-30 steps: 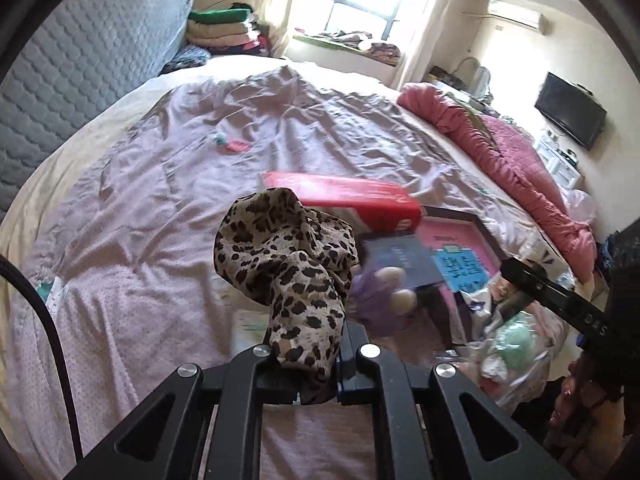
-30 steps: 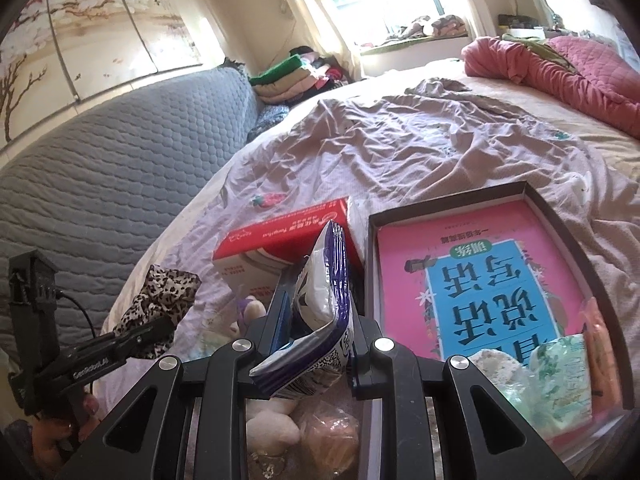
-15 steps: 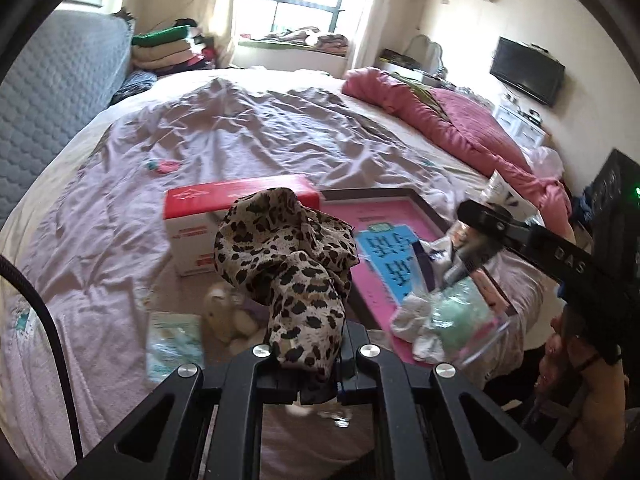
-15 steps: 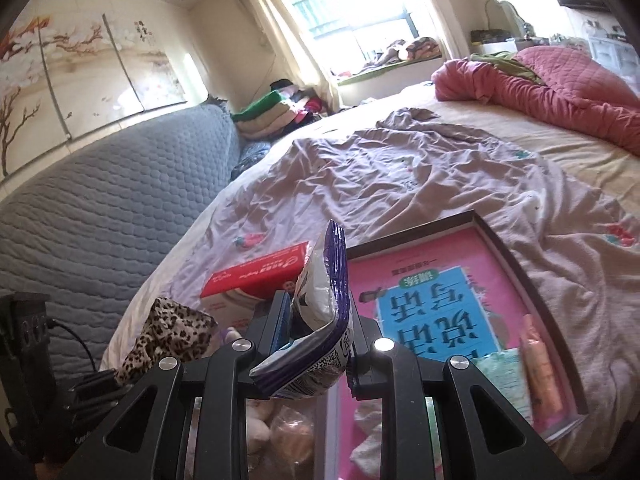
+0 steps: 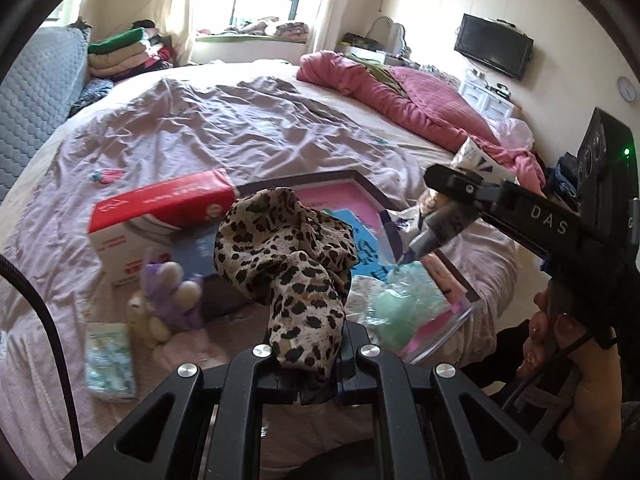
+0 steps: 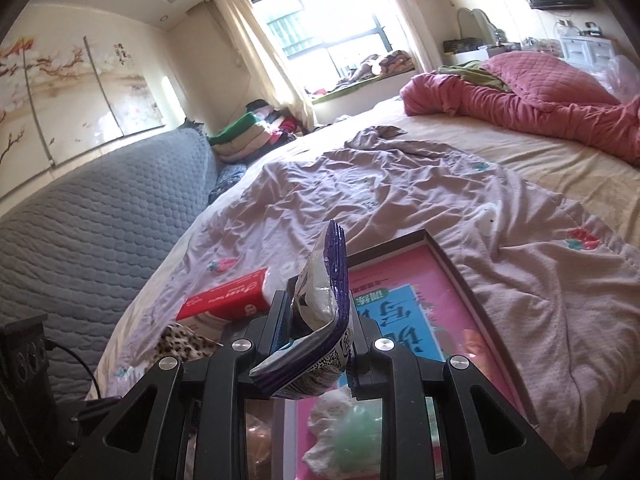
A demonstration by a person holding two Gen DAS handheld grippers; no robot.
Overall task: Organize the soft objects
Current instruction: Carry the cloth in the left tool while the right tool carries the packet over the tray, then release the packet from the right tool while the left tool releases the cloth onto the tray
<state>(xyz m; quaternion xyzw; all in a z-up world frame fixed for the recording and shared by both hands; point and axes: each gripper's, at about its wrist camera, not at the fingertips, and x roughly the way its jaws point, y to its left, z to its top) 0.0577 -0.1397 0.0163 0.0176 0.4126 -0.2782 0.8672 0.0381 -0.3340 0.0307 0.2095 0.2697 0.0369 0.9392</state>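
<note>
My left gripper [image 5: 316, 360] is shut on a leopard-print cloth [image 5: 288, 248], which bunches up above the bed; the cloth's edge [image 6: 180, 342] also shows in the right wrist view. A purple and white packet [image 6: 320, 312] stands pinched in my right gripper [image 6: 320, 320], which is shut on it. From the left wrist view the right gripper [image 5: 448, 196] hovers over a dark-framed tray [image 5: 360, 184] holding a pink book. A clear bag of green and white soft things [image 5: 400, 300] lies on the tray's near end. Purple and cream plush toys [image 5: 176, 292] lie beside a red and white tissue box [image 5: 160, 208].
A small tissue pack [image 5: 108, 360] lies at the bed's near left edge. A wrinkled lilac sheet [image 6: 360, 184] covers the bed, with a pink quilt [image 5: 400, 96] at the far right. A grey padded headboard [image 6: 80, 232] and folded clothes [image 5: 120, 52] sit left. A hand [image 5: 560, 340] grips the right tool.
The left view has swung right, so the tissue box slid left and the tray and right gripper came into frame. The right gripper rose and drew back. Both grips held.
</note>
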